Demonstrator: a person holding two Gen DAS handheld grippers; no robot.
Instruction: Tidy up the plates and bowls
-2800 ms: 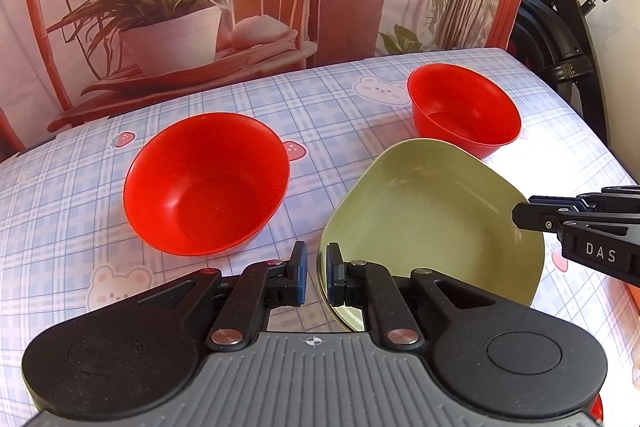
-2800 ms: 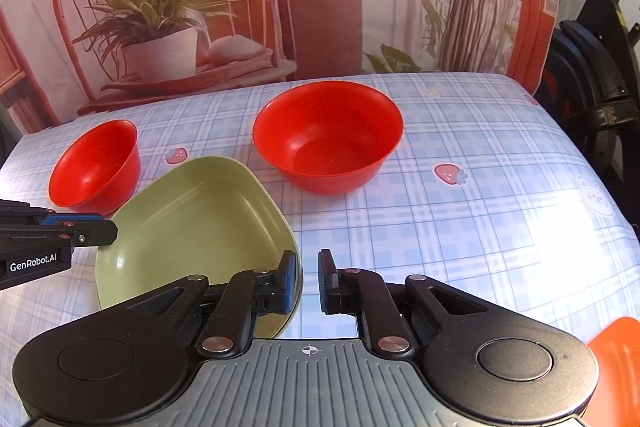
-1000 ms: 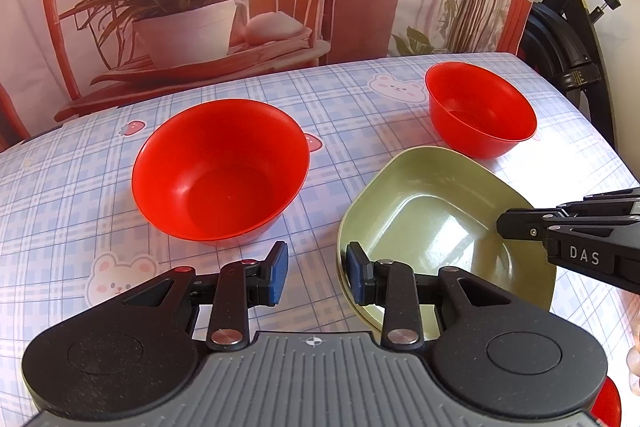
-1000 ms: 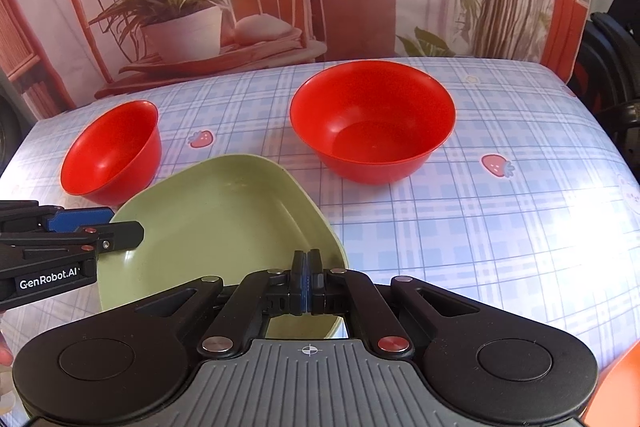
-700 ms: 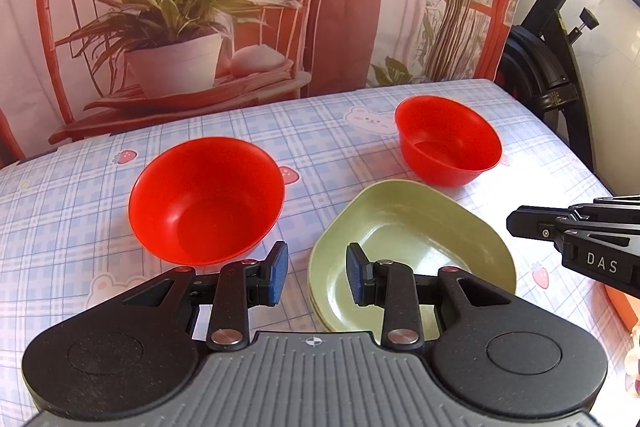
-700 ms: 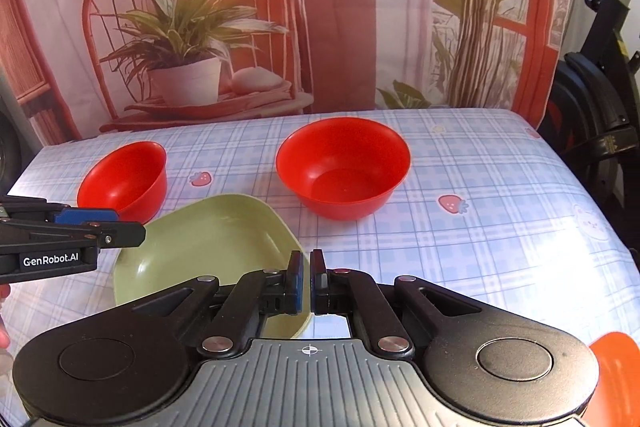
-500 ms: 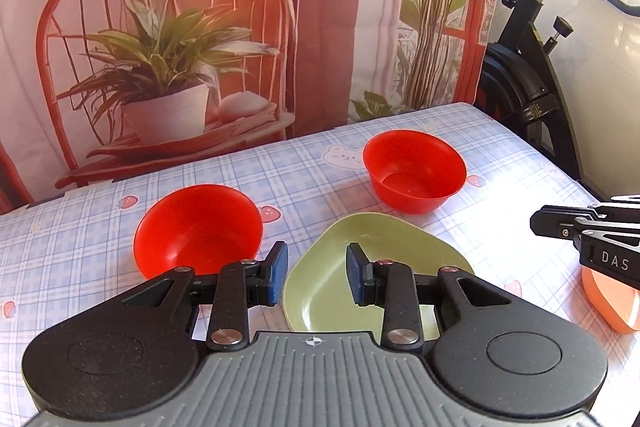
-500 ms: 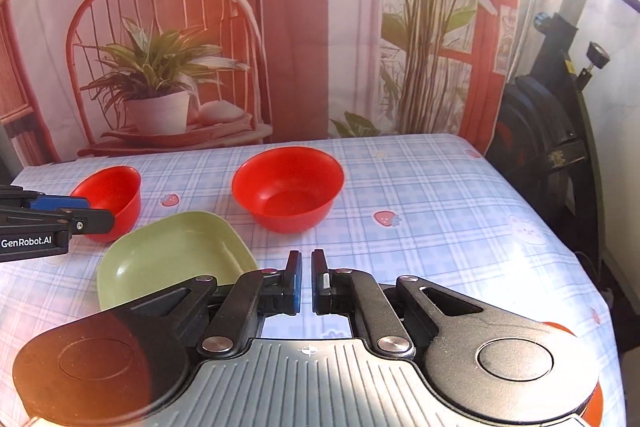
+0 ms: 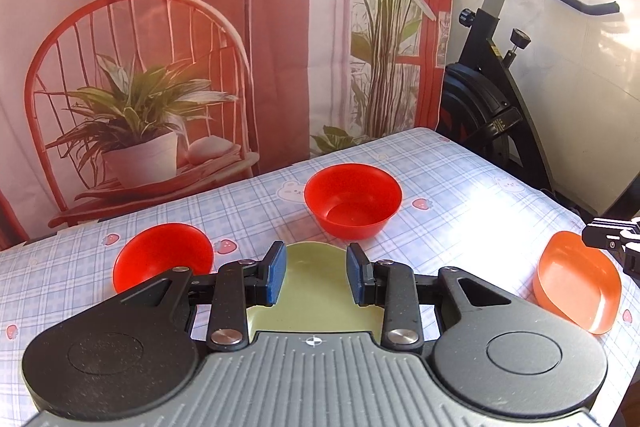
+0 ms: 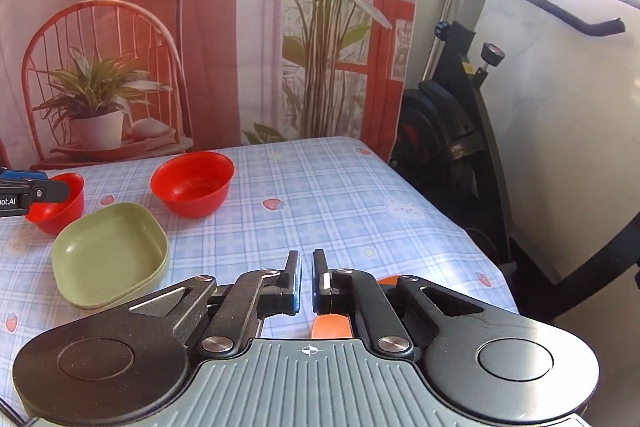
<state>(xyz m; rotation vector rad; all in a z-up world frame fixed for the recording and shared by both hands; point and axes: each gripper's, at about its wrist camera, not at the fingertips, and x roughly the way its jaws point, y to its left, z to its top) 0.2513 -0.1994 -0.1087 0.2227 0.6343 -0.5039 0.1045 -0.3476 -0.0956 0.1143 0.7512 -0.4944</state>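
Two round red plastic bowls (image 9: 353, 201) (image 9: 162, 261) and a green squarish plate (image 10: 110, 257) are spread on the checked bench (image 10: 340, 211); an orange plate (image 9: 576, 281) sits apart. Left gripper (image 9: 313, 277) is held wide, right gripper (image 10: 306, 281) narrow, both empty, hovering for stacking.

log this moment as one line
left gripper: open, empty | right gripper: open, empty | green squarish plate: on checked tablecloth
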